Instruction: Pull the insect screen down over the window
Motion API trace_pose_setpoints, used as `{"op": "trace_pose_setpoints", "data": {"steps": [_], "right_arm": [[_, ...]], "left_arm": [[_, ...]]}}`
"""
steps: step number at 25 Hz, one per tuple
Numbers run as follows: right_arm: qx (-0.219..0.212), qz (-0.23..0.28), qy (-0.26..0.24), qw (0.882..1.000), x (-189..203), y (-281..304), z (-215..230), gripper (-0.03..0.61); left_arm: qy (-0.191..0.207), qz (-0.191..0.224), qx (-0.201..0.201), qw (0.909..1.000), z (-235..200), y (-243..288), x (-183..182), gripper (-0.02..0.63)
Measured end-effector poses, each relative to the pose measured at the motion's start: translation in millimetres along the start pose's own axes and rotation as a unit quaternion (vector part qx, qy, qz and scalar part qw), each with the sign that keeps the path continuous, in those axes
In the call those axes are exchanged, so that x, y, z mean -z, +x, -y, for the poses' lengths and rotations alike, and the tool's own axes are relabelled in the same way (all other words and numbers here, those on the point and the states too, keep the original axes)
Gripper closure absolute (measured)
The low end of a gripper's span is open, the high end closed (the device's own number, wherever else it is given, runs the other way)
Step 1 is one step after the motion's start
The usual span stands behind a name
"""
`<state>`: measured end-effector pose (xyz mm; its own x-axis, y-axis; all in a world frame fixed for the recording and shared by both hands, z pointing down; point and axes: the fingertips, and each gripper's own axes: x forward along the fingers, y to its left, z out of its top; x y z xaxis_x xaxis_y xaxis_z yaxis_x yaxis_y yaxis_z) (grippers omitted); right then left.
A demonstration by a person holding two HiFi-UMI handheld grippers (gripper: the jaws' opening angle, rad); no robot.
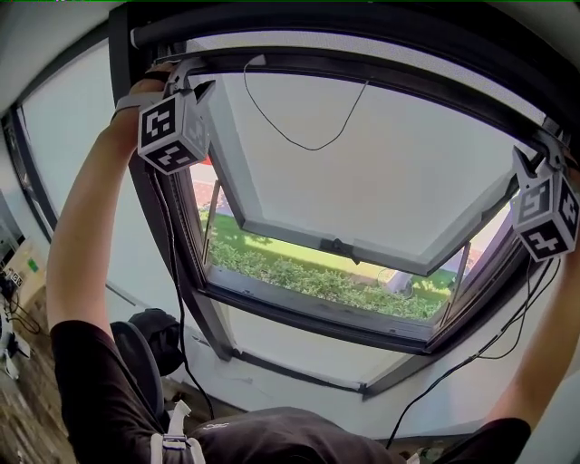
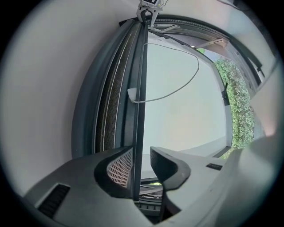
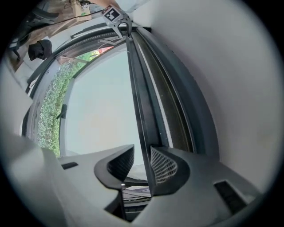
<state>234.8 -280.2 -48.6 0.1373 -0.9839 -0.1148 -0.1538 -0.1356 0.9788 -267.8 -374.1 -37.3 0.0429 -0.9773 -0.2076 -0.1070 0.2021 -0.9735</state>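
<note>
The insect screen's dark pull bar [image 1: 362, 74] runs along the top of the window frame, just under the cassette [image 1: 317, 25]. A thin pull cord [image 1: 308, 145] hangs from it in a loop. My left gripper [image 1: 184, 71] is raised to the bar's left end, my right gripper [image 1: 546, 149] to its right end. In the left gripper view the bar [image 2: 141, 88] passes between the jaws of the left gripper [image 2: 142, 162], lying against one pad with a gap to the other; a narrow strip of mesh [image 2: 111, 102] shows beside it. In the right gripper view the bar [image 3: 140, 102] likewise lies against one pad of the right gripper [image 3: 142, 162].
The glass sash [image 1: 381, 181] is swung outward from its top, with its handle [image 1: 340, 246] at the lower edge and a hedge [image 1: 317, 276] outside. Cables [image 1: 489, 349] hang from both grippers. A dark chair [image 1: 149, 344] stands below left, and a cardboard box [image 1: 27, 272] is at the far left.
</note>
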Motion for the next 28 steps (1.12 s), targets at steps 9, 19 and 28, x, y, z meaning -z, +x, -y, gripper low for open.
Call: {"op": "trace_pose_setpoints", "data": {"steps": [9,19,28], "right_arm": [[-0.064,-0.025,-0.028,0.997,14.6,-7.3,-69.2,0.425],[-0.137,-0.023,-0.015,0.99,28.2,-19.1,-148.9,0.439],[-0.17,-0.038,-0.023,0.985,43.4,-34.1,-215.5,0.426]], "left_arm": [[0.011,0.009,0.05,0.9986,69.8,-18.1,7.5,0.464],[0.029,0.01,0.117,0.9927,152.3,-38.4,14.1,0.462],[0.027,0.009,0.166,0.9858,218.4,-59.1,13.9,0.463]]}}
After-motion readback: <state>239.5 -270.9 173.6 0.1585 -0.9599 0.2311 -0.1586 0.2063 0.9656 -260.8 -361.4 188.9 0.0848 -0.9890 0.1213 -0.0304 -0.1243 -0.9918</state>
